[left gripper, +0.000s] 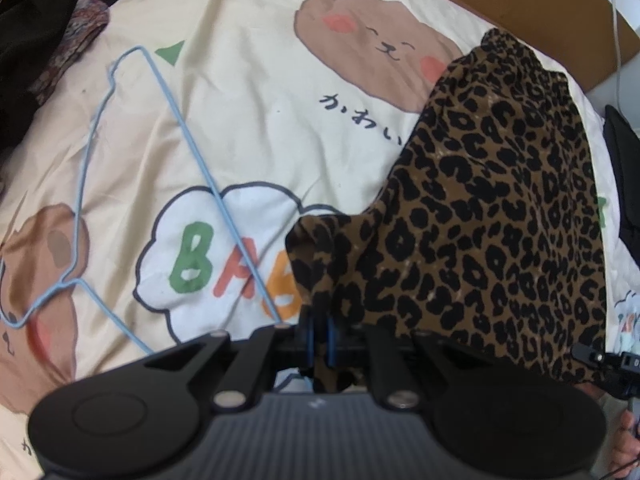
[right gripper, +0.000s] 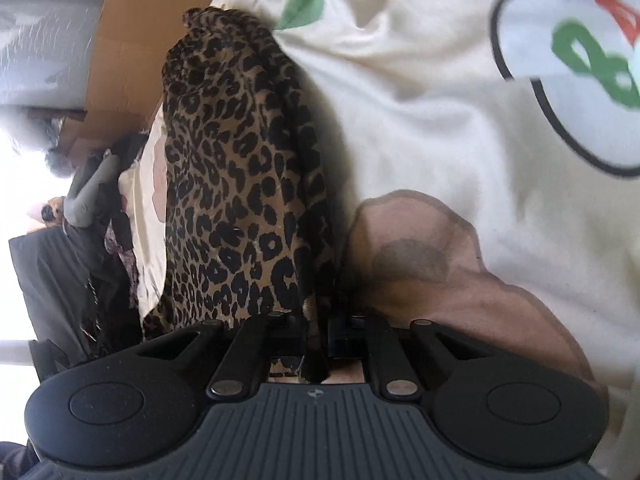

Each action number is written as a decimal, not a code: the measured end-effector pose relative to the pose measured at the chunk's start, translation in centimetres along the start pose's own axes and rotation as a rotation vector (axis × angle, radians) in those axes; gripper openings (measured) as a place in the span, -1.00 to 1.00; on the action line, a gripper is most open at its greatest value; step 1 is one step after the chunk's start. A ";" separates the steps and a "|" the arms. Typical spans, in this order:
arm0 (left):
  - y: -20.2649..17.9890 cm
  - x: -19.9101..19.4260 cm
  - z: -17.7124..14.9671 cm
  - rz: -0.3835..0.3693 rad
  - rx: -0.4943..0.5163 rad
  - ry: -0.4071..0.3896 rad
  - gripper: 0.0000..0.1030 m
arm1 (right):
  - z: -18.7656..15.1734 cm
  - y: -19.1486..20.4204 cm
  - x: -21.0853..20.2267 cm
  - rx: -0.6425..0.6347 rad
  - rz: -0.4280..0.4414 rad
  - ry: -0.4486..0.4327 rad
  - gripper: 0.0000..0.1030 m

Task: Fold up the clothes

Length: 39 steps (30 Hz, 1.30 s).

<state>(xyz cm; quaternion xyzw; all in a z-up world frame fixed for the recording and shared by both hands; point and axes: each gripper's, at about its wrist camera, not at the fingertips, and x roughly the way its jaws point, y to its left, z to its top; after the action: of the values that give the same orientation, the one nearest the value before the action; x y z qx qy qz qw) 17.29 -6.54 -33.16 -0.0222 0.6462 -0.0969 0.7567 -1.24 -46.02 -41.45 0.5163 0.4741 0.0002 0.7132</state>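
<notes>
A leopard-print garment point(left gripper: 500, 208) hangs lifted above a cream bedsheet with cartoon bears point(left gripper: 260, 92). My left gripper point(left gripper: 320, 338) is shut on one corner of it, cloth pinched between the blue-padded fingers. In the right wrist view the same garment point(right gripper: 240, 184) runs away from my right gripper point(right gripper: 318, 340), which is shut on another edge of it. Its far end is bunched into a gathered tip point(right gripper: 212, 20). The right gripper's body shows at the right edge of the left wrist view point(left gripper: 612, 364).
A light blue wire hanger point(left gripper: 120, 160) lies on the sheet to the left. Dark patterned clothes point(left gripper: 52, 40) are piled at the far left. A cardboard box point(left gripper: 540, 12) stands beyond the bed. Dark bags and clothes point(right gripper: 80, 260) sit beside the bed.
</notes>
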 end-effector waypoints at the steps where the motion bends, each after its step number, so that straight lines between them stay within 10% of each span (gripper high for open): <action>1: 0.1 -0.1 0.0 -0.004 -0.007 0.003 -0.87 | 0.0 0.5 -0.3 -0.007 -0.011 0.000 -0.88; 20: 1.9 -6.5 -2.2 -0.084 -0.089 -0.008 -0.87 | -1.4 10.8 -8.5 -0.171 -0.176 0.029 -0.88; 39: 0.9 -11.5 -8.8 -0.118 -0.178 -0.008 -0.87 | -3.6 11.7 -10.7 -0.301 -0.285 0.154 -0.88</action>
<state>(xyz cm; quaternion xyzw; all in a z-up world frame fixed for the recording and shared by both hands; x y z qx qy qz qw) 7.09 -2.82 -23.50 -0.1279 0.6468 -0.0834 0.7472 -3.81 -43.14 -25.68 0.3303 0.5898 0.0095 0.7369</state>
